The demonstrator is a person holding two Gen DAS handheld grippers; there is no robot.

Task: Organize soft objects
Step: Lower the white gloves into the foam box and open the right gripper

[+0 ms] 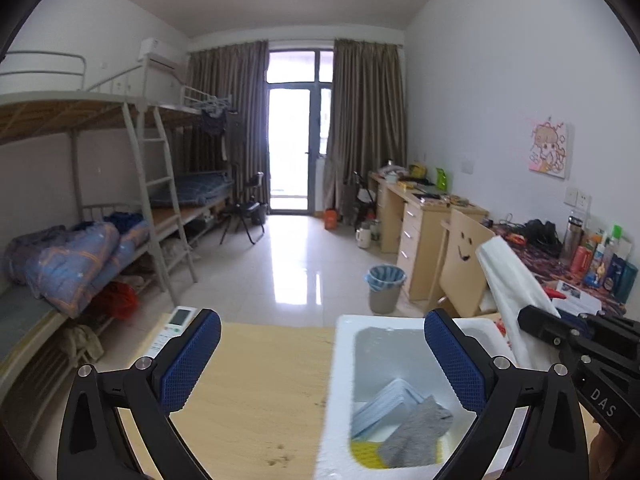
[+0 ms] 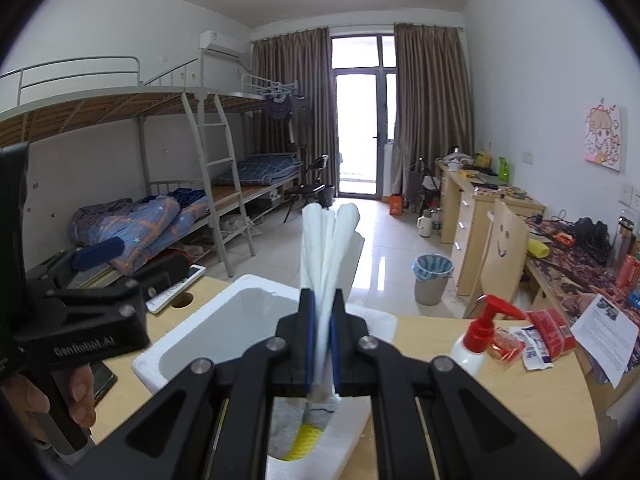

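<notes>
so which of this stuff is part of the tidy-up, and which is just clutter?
In play: white foam box; grey sock, pale folded cloth and yellow item inside it; white sheet clamped by right gripper.

Clutter: remote, pump bottle, red packets, phone.

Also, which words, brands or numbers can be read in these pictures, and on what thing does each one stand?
"DAS": on the right hand-held gripper, seen from the left wrist.
"GenRobot.AI": on the left hand-held gripper, seen from the right wrist.
Printed sheet, red packets, bottles, remote: too small or blurred to read.
</notes>
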